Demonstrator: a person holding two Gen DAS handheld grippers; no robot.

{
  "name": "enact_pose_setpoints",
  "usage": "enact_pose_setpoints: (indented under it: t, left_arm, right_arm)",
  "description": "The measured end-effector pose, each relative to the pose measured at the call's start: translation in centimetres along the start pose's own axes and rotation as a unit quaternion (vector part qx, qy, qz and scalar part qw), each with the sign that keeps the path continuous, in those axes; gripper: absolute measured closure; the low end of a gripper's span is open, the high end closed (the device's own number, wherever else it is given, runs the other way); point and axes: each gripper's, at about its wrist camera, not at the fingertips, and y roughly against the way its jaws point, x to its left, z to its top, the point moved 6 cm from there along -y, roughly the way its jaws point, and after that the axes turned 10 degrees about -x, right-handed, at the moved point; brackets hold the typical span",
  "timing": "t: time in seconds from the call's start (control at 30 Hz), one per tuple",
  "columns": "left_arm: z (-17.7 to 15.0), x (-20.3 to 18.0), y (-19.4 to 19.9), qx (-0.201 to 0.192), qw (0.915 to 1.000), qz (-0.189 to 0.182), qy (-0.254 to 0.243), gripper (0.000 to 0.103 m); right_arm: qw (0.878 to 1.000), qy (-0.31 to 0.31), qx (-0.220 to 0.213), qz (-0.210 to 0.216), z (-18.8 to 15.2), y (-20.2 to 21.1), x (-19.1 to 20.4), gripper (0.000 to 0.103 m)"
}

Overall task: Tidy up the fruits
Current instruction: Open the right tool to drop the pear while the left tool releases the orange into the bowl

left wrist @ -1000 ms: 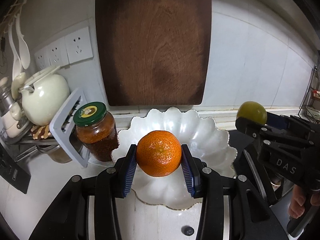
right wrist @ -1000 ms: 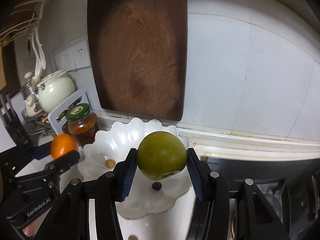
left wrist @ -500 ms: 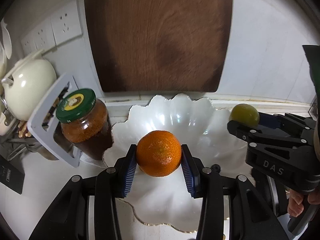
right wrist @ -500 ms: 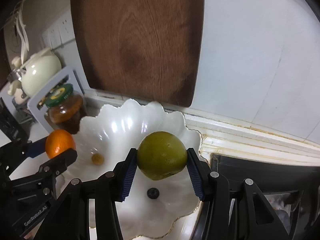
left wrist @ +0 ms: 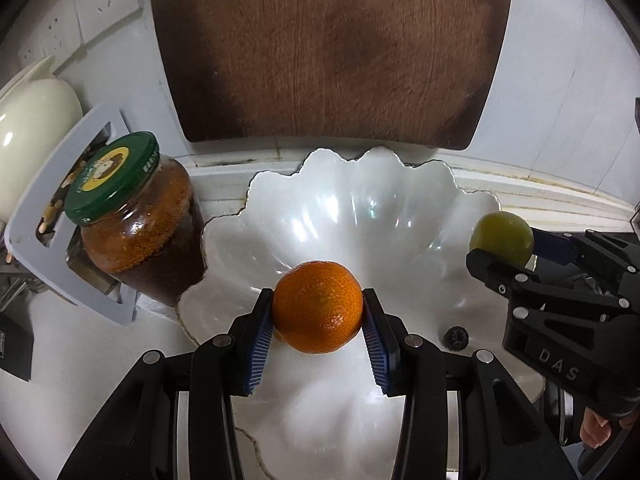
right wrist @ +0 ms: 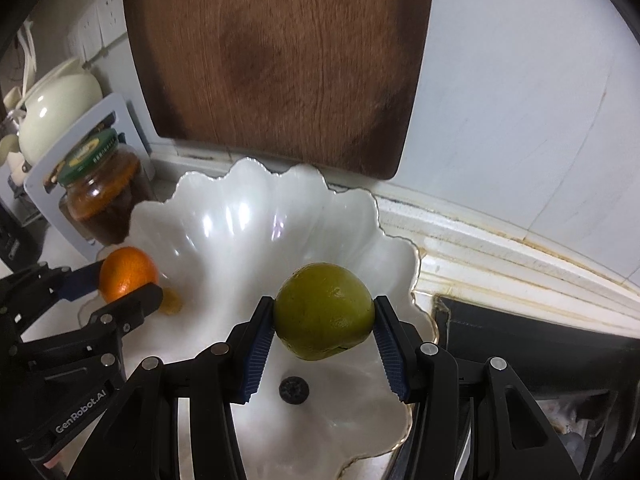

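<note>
My left gripper (left wrist: 318, 322) is shut on an orange mandarin (left wrist: 318, 306), held just above the left part of a white scalloped bowl (left wrist: 360, 208). My right gripper (right wrist: 324, 330) is shut on a green citrus fruit (right wrist: 324, 310) over the same bowl's (right wrist: 224, 216) right part. In the left wrist view the green fruit (left wrist: 502, 237) and the right gripper (left wrist: 516, 246) appear at the right. The right wrist view shows the mandarin (right wrist: 127, 272) in the left gripper (right wrist: 124, 280) at the left. A dark blueberry (right wrist: 294, 390) and a small yellow fruit (right wrist: 172, 300) lie in the bowl.
A jar with a green lid (left wrist: 136, 216) stands left of the bowl, beside a grey rack (left wrist: 36, 216) and a cream teapot (right wrist: 56, 104). A dark wooden cutting board (left wrist: 328, 52) leans on the wall behind. A black stove edge (right wrist: 540, 332) lies to the right.
Both grippers have come down and forward toward the bowl with their fruits still held; the bowl, jar and board loom larger now.
</note>
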Motion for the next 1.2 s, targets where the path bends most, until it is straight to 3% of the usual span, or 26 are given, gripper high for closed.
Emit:
enact_pose_setpoints:
  t: [0.33,0.4,0.43,0.5,0.93,1.2]
  left_arm:
    - [-0.3,-0.2,-1.5,0.027,0.9996,-0.001,0.000,0.059]
    - [-0.2,-0.3,-1.4,0.024,0.9997,-0.001,-0.003,0.051]
    - [-0.1,-0.3,-1.2,0.018,0.9998,0.003,-0.006,0.044]
    - [0.2,-0.3,-0.8,0.005,0.9998,0.010,-0.013,0.042]
    - [0.6,1.0,2.5,-0.027,0.9984,0.047,-0.014,0.033]
    - [0.5,0.7,6.9,-0.062,0.9973,0.036,-0.019,0.033]
  right_arm:
    - [0.999,-0.008,0.034,0.009,-1.1,-1.8,-0.4,0.052]
    - [0.999,-0.007,0.037,0.010,-1.2,-1.9,-0.4,0.051]
    - [0.999,-0.005,0.033,0.007,-1.1,-1.8,-0.5,0.049]
    - [1.000,-0.001,0.027,0.000,-0.9,-1.6,-0.6,0.041]
    - [0.999,-0.015,-0.010,-0.027,-1.1,2.2,-2.0,0.041]
    - [0.997,-0.030,-0.059,-0.034,-1.1,6.8,-1.8,0.041]
